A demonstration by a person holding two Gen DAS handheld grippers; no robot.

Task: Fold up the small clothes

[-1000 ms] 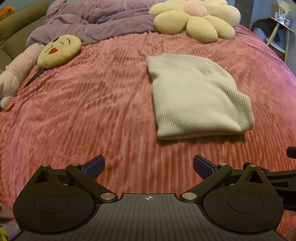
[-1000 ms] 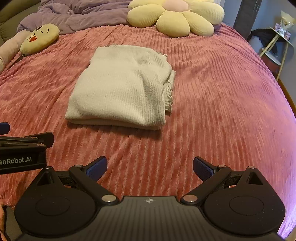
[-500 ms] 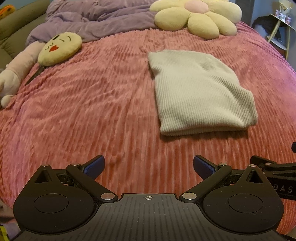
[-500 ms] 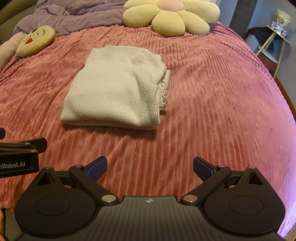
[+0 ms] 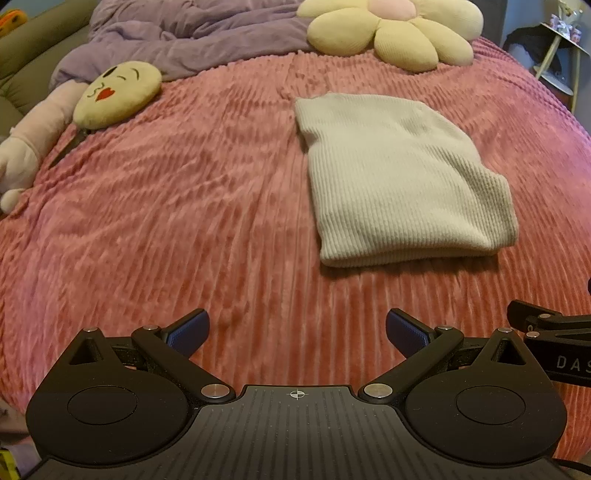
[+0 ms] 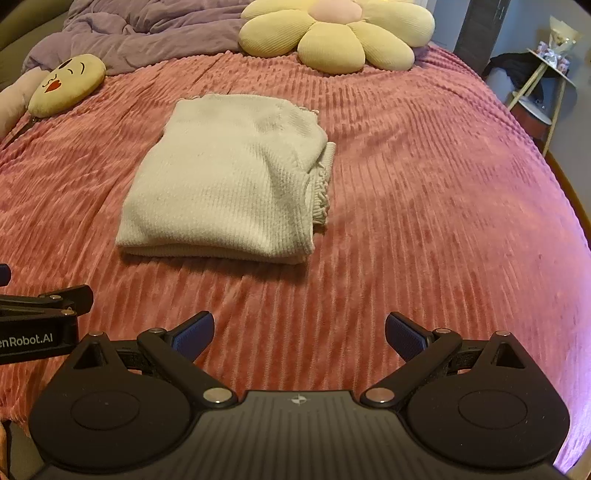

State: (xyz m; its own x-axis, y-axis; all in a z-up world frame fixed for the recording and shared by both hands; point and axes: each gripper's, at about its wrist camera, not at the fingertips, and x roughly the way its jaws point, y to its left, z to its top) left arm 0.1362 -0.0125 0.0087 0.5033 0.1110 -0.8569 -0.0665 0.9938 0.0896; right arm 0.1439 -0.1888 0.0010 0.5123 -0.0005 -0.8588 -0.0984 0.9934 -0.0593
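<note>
- Nearest, the left claw [image 5: 294,332] and the right claw [image 6: 299,332] hang side by side over the bed's front edge, both spread wide and empty, likely because the folding looks done.
- Beyond them, the cream ribbed knit garment [image 6: 225,181] lies folded into a compact rectangle on the pink ribbed bedspread [image 6: 424,206], well clear of both claws.
- Farthest, a yellow flower-shaped cushion [image 6: 332,33] sits near the headboard end.

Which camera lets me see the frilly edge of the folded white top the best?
The right wrist view. There the frilly edge faces the camera on the right side of the folded white top, with its layers showing. The left wrist view shows the top only as smooth ribbed cloth; the frill is hidden on its far side.
</note>
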